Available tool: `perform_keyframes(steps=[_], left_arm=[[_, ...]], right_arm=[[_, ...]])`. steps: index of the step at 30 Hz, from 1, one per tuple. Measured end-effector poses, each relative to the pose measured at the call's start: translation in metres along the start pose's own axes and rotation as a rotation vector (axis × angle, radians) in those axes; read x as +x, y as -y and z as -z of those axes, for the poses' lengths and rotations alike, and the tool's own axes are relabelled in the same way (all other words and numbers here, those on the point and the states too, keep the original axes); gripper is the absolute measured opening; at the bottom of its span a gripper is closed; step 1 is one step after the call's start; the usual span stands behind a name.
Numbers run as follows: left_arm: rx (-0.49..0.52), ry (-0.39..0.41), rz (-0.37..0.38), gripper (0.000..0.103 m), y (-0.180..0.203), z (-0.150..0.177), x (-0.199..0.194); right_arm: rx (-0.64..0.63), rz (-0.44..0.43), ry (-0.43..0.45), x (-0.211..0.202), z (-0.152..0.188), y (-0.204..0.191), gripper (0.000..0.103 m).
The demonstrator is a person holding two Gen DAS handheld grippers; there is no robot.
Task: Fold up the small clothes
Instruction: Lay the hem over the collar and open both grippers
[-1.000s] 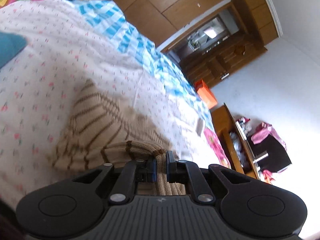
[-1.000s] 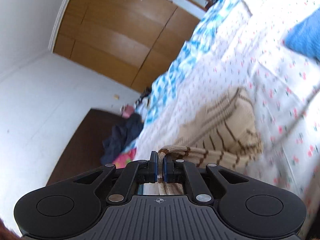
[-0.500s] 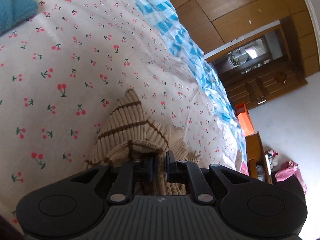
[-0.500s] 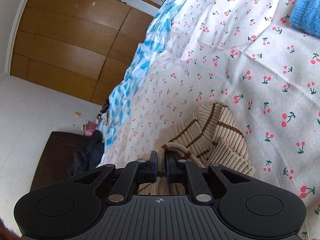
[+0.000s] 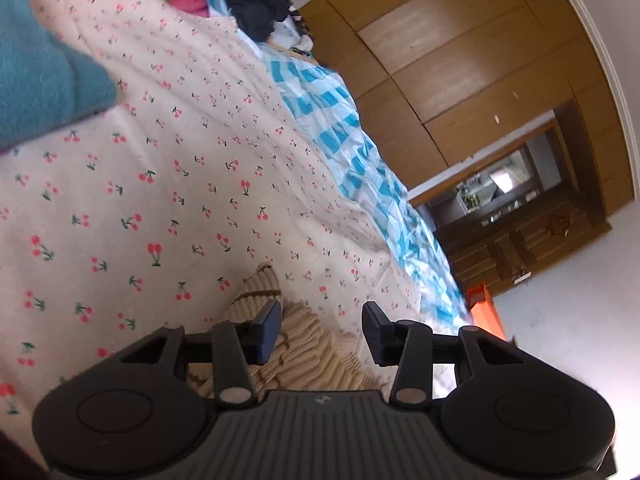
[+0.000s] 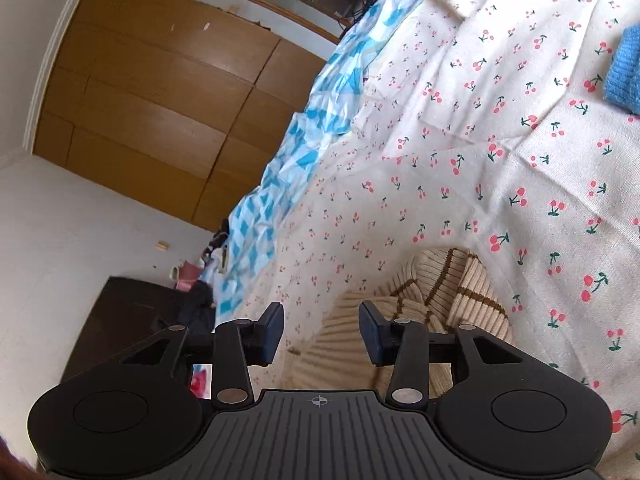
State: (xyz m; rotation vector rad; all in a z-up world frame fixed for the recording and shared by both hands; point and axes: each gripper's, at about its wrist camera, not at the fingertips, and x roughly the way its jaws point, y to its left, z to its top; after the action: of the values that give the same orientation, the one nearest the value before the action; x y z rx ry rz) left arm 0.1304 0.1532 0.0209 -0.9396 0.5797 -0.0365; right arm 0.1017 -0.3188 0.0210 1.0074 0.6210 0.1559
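Observation:
A small beige knit sweater with brown stripes (image 5: 304, 356) lies bunched on the cherry-print bedspread (image 5: 160, 208). It also shows in the right wrist view (image 6: 448, 292). My left gripper (image 5: 322, 330) is open and empty just above the sweater. My right gripper (image 6: 322, 328) is open and empty, with its jaws over the sweater's near edge. Most of the sweater is hidden under both gripper bodies.
A blue knit garment (image 5: 40, 80) lies at the left, seen also in the right wrist view (image 6: 624, 76). A blue-and-white checked cloth (image 5: 360, 168) runs along the bed's far edge. Dark clothes (image 5: 256, 0) are piled beyond. A wooden wardrobe (image 5: 480, 60) stands behind.
Both grippers were shut on the sweater's edges and have opened, letting it drop onto the bedspread. Both have drawn back a little from it.

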Motion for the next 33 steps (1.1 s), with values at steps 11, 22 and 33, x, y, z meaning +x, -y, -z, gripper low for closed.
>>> perform_keyframes(steps=[11,22,33], left_arm=[[0.299,-0.078,-0.11,0.048,0.001,0.029,-0.022],[0.488,-0.119,-0.154,0.048,0.015,0.055,0.004],[0.396,0.004,-0.291,0.048,0.0,0.041,-0.002]], right_arm=[[-0.495,0.209,-0.067,0.014,0.03,-0.027,0.042],[-0.763,0.316,-0.225,0.094,0.033,-0.035,0.032],[-0.662,0.452,-0.032,0.068,0.002,-0.036,0.011]])
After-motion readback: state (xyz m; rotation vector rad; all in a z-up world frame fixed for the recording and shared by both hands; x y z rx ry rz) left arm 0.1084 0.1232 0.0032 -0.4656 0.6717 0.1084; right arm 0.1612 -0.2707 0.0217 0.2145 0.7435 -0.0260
